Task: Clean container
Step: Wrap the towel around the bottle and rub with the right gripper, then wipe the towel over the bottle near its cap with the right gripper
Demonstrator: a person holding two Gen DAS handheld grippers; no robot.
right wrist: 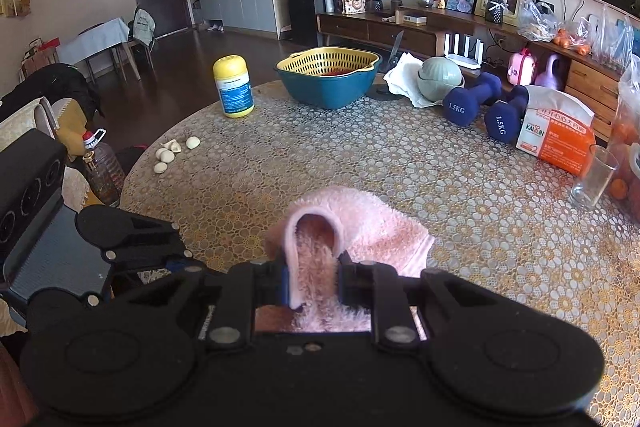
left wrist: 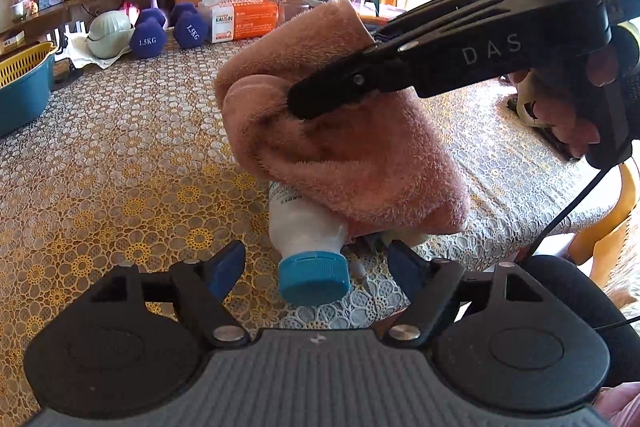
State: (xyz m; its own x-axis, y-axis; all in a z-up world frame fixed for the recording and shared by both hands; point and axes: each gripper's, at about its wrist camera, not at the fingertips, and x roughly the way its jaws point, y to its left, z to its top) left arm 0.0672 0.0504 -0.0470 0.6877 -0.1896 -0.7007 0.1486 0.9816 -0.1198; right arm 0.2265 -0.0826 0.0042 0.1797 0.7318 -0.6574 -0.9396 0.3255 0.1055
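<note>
A white bottle (left wrist: 304,227) with a blue cap (left wrist: 314,279) lies on the patterned tablecloth, cap toward the left wrist camera. My left gripper (left wrist: 316,267) is open, one blue-padded finger on each side of the cap with gaps between. A fluffy pink towel (left wrist: 340,131) covers the far part of the bottle. My right gripper (left wrist: 296,107) comes in from the upper right, shut on that towel. In the right wrist view the pink towel (right wrist: 360,227) is bunched between the fingers of my right gripper (right wrist: 312,267); the bottle is hidden there.
A yellow-capped bottle (right wrist: 233,87), a teal basin with a yellow strainer (right wrist: 328,83), two blue dumbbells (right wrist: 472,103), a tissue pack (right wrist: 556,139), a drinking glass (right wrist: 592,179) and several garlic cloves (right wrist: 172,151) stand around the round table. A hand (left wrist: 560,115) holds the right gripper.
</note>
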